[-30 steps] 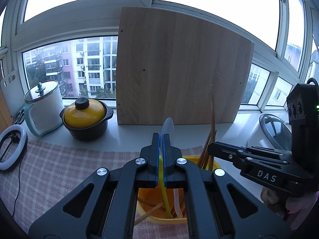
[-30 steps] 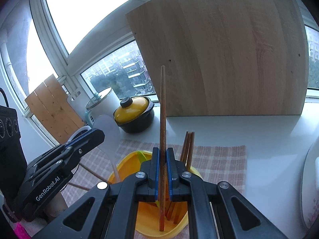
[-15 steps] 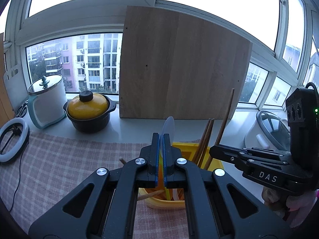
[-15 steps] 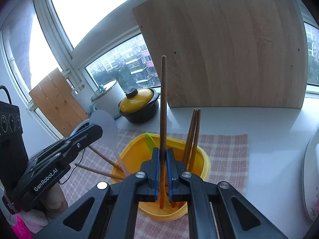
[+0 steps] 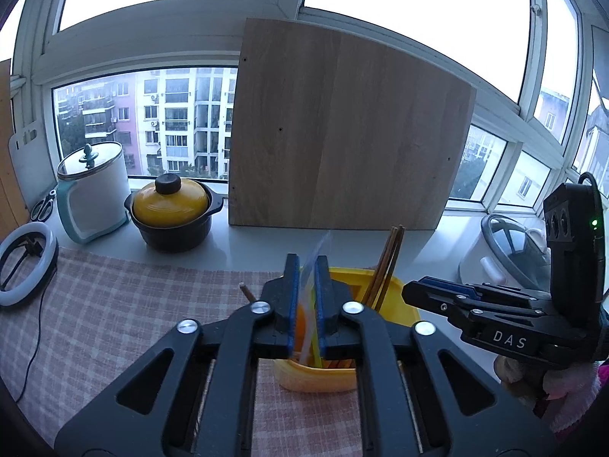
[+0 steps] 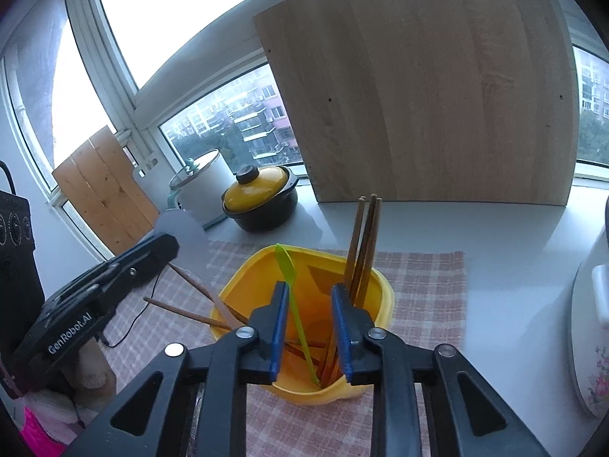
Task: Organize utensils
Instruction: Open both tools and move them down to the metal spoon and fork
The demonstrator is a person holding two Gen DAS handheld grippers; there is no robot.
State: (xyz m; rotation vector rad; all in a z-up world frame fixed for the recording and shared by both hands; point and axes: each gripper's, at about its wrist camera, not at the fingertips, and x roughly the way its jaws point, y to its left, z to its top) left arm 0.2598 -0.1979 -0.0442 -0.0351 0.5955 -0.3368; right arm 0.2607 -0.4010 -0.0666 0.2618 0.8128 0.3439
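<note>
A yellow container (image 6: 243, 278) stands on the checked cloth. It holds a green spoon (image 6: 285, 266) and three brown chopsticks (image 6: 365, 236) standing against its right side. My right gripper (image 6: 308, 289) is just in front of it, its jaws opening, with nothing pressed between them. My left gripper (image 5: 307, 262) is on the container's (image 5: 396, 293) near left side and its jaws are opening too. A translucent white spoon (image 5: 321, 245) stands blurred and tilted loosely between them. Two more chopsticks (image 6: 179, 310) lean over the left rim.
A big wooden board (image 5: 342, 133) leans on the window behind. A yellow-lidded black pot (image 5: 171, 209) and a white canister (image 5: 95, 186) stand back left, with a ring light (image 5: 23, 266) at far left. A glass-lidded pot (image 5: 506, 251) stands right.
Both pairs of jaws have parted. The right let go of its chopstick, which now stands with the other two. The white spoon has tipped to the right in the left jaws.
</note>
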